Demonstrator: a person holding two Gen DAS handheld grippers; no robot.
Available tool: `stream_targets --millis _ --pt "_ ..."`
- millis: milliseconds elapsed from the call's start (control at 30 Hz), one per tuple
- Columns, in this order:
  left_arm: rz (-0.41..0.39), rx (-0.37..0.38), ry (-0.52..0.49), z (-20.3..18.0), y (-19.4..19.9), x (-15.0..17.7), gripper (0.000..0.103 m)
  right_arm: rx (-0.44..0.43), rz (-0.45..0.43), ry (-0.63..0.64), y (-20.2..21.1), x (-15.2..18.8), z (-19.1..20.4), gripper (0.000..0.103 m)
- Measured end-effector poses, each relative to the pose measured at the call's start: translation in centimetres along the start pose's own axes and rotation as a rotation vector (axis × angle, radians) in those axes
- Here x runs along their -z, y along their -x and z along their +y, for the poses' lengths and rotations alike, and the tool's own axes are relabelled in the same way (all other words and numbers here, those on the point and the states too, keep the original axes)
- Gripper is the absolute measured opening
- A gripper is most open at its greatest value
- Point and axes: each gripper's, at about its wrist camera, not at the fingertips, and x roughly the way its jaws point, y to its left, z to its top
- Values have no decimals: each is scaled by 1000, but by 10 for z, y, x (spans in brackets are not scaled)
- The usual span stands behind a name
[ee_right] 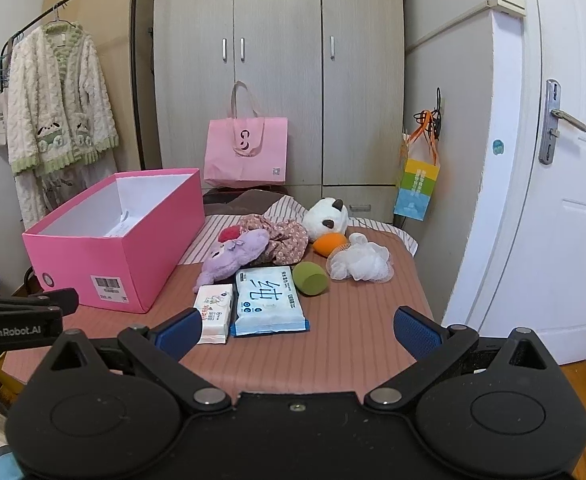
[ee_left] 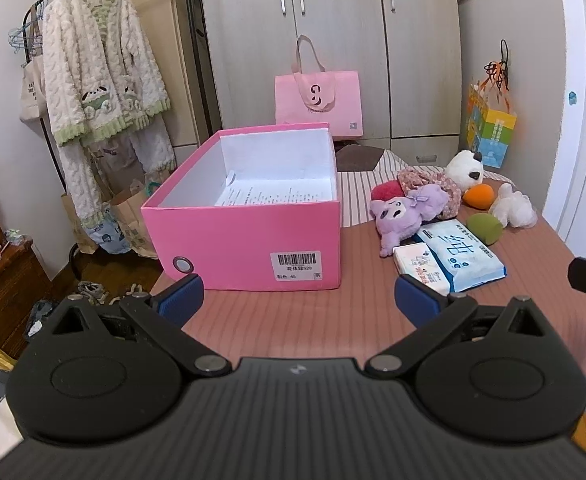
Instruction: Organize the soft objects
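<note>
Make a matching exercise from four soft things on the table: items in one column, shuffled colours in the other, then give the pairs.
Items:
1. plush with bow
2. egg-shaped sponge
3. bath pouf
4. round sponge beside the panda plush

Colours:
A. white
B. orange
C. purple
D. green

Pairs: 1-C, 2-D, 3-A, 4-B

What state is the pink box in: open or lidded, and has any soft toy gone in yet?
Open: the pink box has no lid, and only printed paper shows inside, no toys.
</note>
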Motion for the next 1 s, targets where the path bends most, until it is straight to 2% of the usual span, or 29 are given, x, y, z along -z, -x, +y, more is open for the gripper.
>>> stream_targets --millis 200,533,800,1000 --pt "-7 7 -1 0 -1 0 103 6 13 -7 -3 1 0 103" --pt "-86 -2 -18 -1 4 2 102 0 -3 8 4 1 2 103" --pt "-87 1 -11 5 1 5 101 7 0 1 5 2 1 103" --pt "-48 6 -6 7 -7 8 103 1 2 7 3 4 1 103"
